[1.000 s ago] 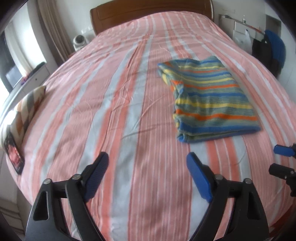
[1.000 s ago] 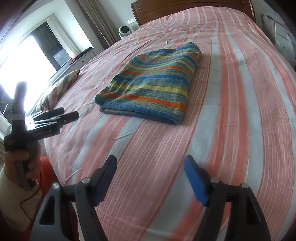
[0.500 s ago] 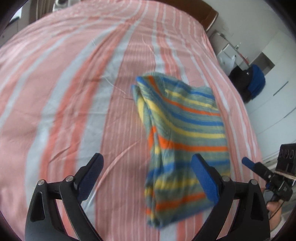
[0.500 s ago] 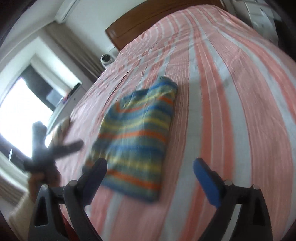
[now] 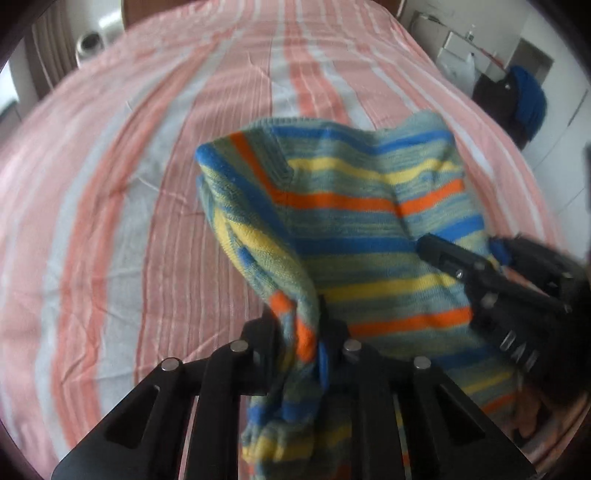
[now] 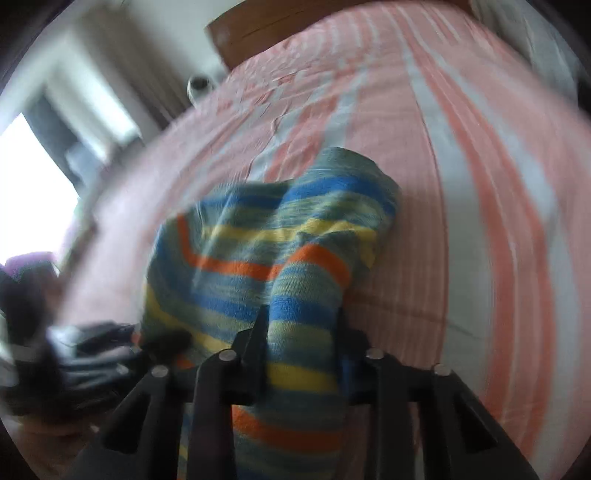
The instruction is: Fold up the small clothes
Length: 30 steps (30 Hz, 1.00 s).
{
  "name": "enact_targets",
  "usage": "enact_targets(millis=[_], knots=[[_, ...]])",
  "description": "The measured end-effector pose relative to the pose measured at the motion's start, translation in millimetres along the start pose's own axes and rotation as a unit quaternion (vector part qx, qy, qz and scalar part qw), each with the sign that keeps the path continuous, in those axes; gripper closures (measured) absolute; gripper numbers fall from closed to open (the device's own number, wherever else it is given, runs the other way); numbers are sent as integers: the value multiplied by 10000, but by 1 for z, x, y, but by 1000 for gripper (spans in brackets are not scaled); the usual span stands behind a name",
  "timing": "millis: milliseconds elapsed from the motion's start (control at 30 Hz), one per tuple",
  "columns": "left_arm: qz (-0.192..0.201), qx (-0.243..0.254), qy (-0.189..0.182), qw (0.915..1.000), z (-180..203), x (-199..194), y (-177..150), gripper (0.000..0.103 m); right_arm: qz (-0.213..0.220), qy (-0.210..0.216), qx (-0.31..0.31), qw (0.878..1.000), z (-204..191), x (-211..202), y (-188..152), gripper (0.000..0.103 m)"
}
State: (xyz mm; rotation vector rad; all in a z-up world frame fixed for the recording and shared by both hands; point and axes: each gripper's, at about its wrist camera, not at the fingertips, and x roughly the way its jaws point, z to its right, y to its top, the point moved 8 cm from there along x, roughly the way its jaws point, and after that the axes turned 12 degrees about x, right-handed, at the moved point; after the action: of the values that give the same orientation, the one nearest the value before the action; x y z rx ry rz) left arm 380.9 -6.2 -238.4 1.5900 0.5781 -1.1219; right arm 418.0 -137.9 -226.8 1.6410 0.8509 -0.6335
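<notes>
A small knit garment (image 5: 369,206) with blue, yellow, orange and green stripes lies on the bed's striped cover (image 5: 147,184). My left gripper (image 5: 299,325) is closing on the garment's near left corner, which is bunched tightly between its jaws. My right gripper (image 6: 301,325) is closing on a thick fold of the same garment (image 6: 295,236) at its near right corner, and the pads press on the cloth. The right gripper (image 5: 491,273) also shows at the garment's right edge in the left wrist view. The right wrist view is blurred.
The bed has a pink, orange and white striped cover (image 6: 480,184) and a wooden headboard (image 6: 277,33) at the far end. A white round device (image 5: 90,42) stands beside the bed at the far left. A dark and blue bundle (image 5: 517,103) sits off the bed's right side.
Both grippers came forward onto the garment's near edge and their jaws came together on its two corners. The folded garment is now bunched and lifted where they hold it.
</notes>
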Motion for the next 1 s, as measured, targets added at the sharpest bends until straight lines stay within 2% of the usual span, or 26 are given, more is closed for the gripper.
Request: enact_targets(millis=[67,133,200,367,500,567,600,633,667,700,733,767,900,1000], knots=[[158,16,93,9998,2,-12,-1,89,234,-528,-683,9960,-15,-8,-3,77],[351,-93,40,9993,-2,-29,-1,89,481,-721,-1047,9907,-26,-19,-4,77],[523,-181,-18,9985,-6,-48,0,89,706,-612,-1131,9892,-38,-36,-3,78],[1050,-91,217,9942,-26,-116,2,89,1196,-68,-1161,9860,-81,-84,7,78],[1104,-194,333,9931,-48,-135,6,87,1407,348,-1076,9836,-114,-110,18,78],[975,-250,488,9937,-61,-126,2,76,1356,484,-857,9859,-120,-105,25,77],[889,-243,633,9937,-67,-119,-4,60,1262,480,-749,9880,-118,-98,25,75],[759,-249,813,9935,-74,-112,-14,42,1143,448,-620,9905,-113,-91,25,60],[708,-274,962,9925,-78,-111,-25,38,1032,334,-427,9932,-101,-83,24,30],[739,-283,1021,9916,-80,-113,-34,35,963,256,-237,9947,-88,-81,20,16],[787,-275,1076,9907,-79,-117,-45,31,948,272,-113,9951,-78,-83,13,8],[815,-260,1137,9898,-78,-121,-54,28,978,288,-44,9948,-65,-89,4,8],[1159,-127,1730,9780,-62,-161,-87,3,972,-4,-271,9949,-27,-117,-28,6],[1504,-70,2028,9676,-38,-198,-100,0,1109,-301,-509,9921,-8,-155,-57,3]])
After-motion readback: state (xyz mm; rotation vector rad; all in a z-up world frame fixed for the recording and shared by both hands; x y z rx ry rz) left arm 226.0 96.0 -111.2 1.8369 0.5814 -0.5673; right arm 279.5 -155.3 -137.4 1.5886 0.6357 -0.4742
